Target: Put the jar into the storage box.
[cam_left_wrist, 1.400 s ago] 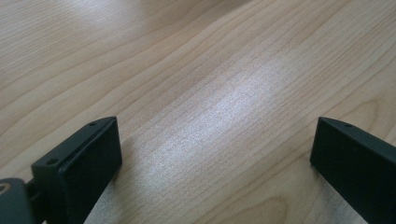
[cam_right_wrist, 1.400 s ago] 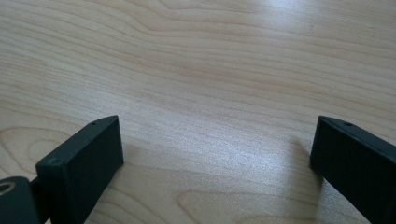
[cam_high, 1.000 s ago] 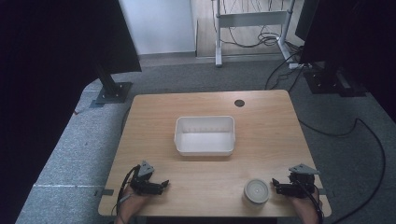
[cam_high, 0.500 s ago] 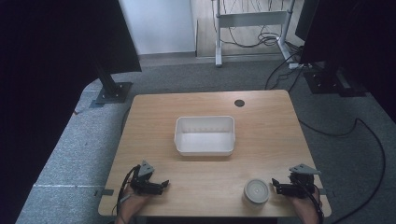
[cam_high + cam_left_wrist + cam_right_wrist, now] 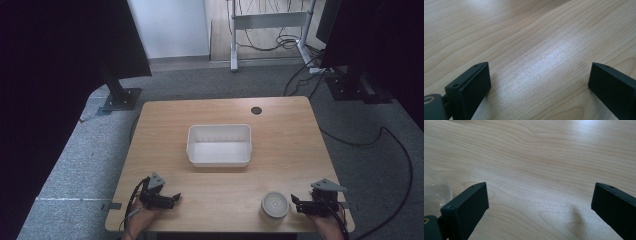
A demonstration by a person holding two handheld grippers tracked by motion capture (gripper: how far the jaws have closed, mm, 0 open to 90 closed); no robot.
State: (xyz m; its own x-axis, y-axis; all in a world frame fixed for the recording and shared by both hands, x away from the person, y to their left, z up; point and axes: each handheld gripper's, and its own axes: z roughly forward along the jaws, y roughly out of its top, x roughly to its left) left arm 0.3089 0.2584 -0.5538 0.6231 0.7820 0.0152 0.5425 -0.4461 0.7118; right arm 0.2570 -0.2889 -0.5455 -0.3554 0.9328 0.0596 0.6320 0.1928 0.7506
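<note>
Left hand-held gripper: rests at the near left edge of the desk, held by a hand coming in from the near side. Jaws wide apart, nothing between them; in the left gripper view bare wood grain lies between the two black jaws.

Right hand-held gripper: rests at the near right corner of the desk, held by a hand from the near side; a grey three-cornered plate sits on top. Jaws wide apart, nothing between them; in the right gripper view bare wood lies between them, and a pale translucent edge shows at the left margin, too blurred to identify.

Round white container: stands on the desk just to the left of the right hand-held gripper's jaws, near the near edge; contact cannot be told.

White rectangular bin: open-topped, at the middle of the desk, well apart from both hand-held grippers.

Dark round hole: in the desk top near its far edge, right of centre.

Floor: grey carpet around the desk, with cables to the right.
</note>
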